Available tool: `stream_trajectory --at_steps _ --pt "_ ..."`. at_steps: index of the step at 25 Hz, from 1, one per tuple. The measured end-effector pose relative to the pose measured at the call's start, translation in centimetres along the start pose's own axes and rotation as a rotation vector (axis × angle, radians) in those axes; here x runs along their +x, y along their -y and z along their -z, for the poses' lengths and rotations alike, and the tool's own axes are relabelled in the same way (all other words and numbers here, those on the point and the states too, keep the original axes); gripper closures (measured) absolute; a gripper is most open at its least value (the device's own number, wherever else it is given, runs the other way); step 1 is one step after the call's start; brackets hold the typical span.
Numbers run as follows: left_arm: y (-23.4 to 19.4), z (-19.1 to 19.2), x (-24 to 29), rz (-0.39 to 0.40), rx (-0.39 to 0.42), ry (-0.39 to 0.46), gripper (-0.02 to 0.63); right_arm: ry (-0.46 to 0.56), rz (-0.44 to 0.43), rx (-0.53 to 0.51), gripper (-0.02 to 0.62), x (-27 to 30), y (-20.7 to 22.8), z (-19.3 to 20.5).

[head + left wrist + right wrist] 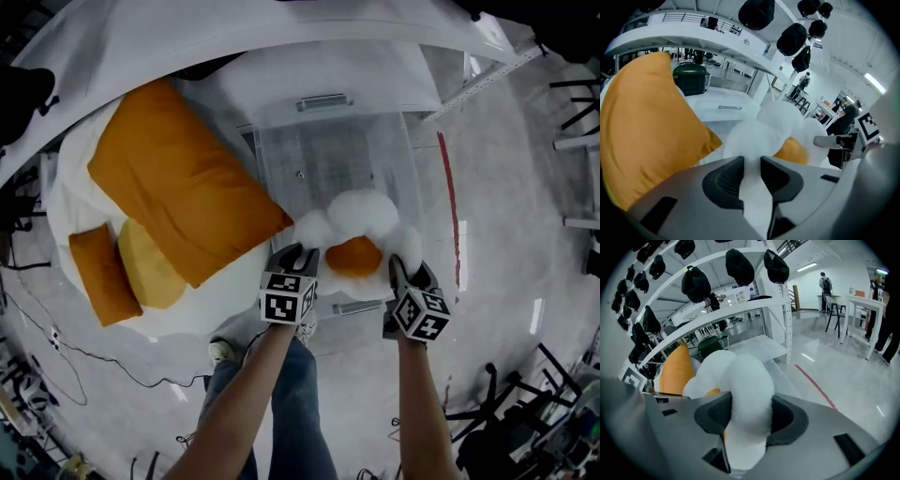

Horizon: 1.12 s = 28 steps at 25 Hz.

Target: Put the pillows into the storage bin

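A flower-shaped pillow (361, 220) with white petals and an orange centre hangs over the near end of the clear storage bin (281, 155), held between both grippers. My left gripper (302, 253) is shut on a thin white petal edge (757, 136), which runs down between its pads. On the other side, my right gripper (401, 269) is shut on a thick white petal (743, 376) that bulges around its pads. A large orange pillow (178, 187) lies to the bin's left, one corner reaching toward the flower pillow.
A small orange pillow (103, 274) and a yellow pillow (150, 264) lie on the white cushion (66, 202) at the left. A white shelf rack (281, 37) stands behind the bin. A red floor line (448, 187) runs along the bin's right. The person's shoe (222, 350) is below.
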<state>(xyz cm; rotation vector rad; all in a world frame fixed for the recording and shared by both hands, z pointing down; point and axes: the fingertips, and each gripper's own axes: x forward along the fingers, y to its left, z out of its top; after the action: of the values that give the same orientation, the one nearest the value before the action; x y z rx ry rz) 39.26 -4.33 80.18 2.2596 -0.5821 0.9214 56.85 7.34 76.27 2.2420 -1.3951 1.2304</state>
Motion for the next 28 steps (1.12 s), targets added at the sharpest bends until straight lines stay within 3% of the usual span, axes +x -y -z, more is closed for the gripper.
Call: stream_trajectory --at_steps 6,10,17,23,28 --pt "-1.5 2.1 3.7 -0.071 -0.002 -0.052 0.486 -0.052 0.015 -0.022 0.374 4.3 1.8 2.3" --pt "-2.1 3.8 4.3 -0.116 -0.006 -0.091 0.449 -0.108 0.024 -0.021 0.342 5.2 2.6 4.3" --pt "-1.5 4.3 2.5 -0.085 -0.062 -0.057 0.411 -0.125 0.003 0.01 0.281 3.7 2.5 5.8" --pt "-0.9 3.3 -1.8 -0.073 -0.094 0.025 0.41 -0.047 -0.07 0.013 0.281 0.8 -1.3 2.4" --pt "-2.4 2.4 -8.3 -0.114 -0.155 0.078 0.41 0.001 -0.164 -0.025 0.281 -1.6 -8.1 -1.2"
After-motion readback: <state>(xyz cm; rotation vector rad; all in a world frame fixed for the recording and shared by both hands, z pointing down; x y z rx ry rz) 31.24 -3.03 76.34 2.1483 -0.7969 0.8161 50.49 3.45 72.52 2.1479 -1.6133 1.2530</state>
